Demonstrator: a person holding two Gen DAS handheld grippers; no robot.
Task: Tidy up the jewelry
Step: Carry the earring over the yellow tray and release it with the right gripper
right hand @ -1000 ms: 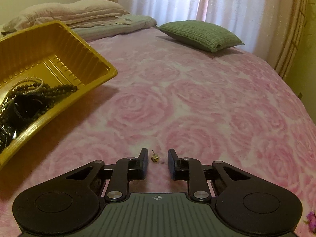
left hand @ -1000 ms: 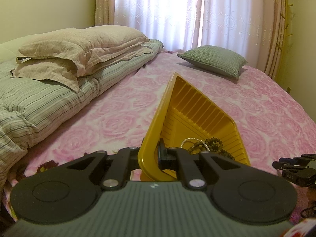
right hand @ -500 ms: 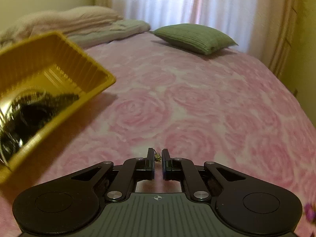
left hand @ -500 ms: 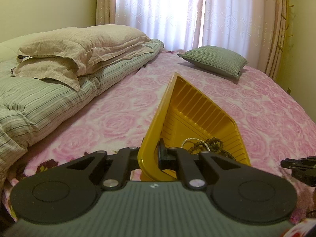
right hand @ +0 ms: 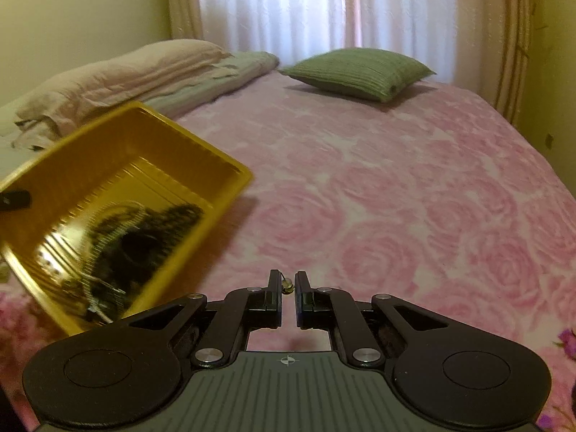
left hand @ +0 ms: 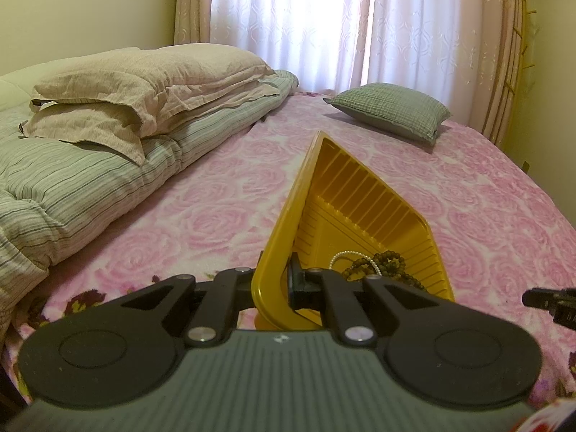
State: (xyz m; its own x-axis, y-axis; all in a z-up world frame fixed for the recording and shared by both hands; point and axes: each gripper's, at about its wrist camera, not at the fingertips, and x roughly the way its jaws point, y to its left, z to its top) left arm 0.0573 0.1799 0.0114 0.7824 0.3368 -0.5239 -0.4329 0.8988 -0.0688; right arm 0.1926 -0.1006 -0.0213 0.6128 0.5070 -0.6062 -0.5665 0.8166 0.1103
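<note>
Step in hand: a small gold earring stud (right hand: 287, 285) is pinched at the tips of the right gripper (right hand: 287, 282), jaws having just closed onto it, and it is carried clear of the pink rose bedspread (right hand: 414, 216). The piece is tiny and partly hidden, so "stud" is a best reading. The yellow plastic tray (left hand: 363, 216) is clamped by its near rim in the left gripper (left hand: 279, 282), jaws together on the thin wall, tray tilted with its far corner raised. Brown bead strands (left hand: 385, 266) and a white pearl strand (left hand: 340, 257) are already gathered in its low end.

Next move, as judged: the stud is to be swung toward 9 o'clock in the right wrist view, over the tray (right hand: 118, 194), and released only once past the rim; the grip is slight, so a smooth path is called for.

Around: beige pillows (left hand: 144, 82) on a striped duvet (left hand: 90, 194) at 10 o'clock, green cushion (left hand: 388, 111) at 1 o'clock, white curtains (left hand: 324, 18) at 12. Nothing is seen between stud and tray; only the tray's right-hand rim has to be cleared
</note>
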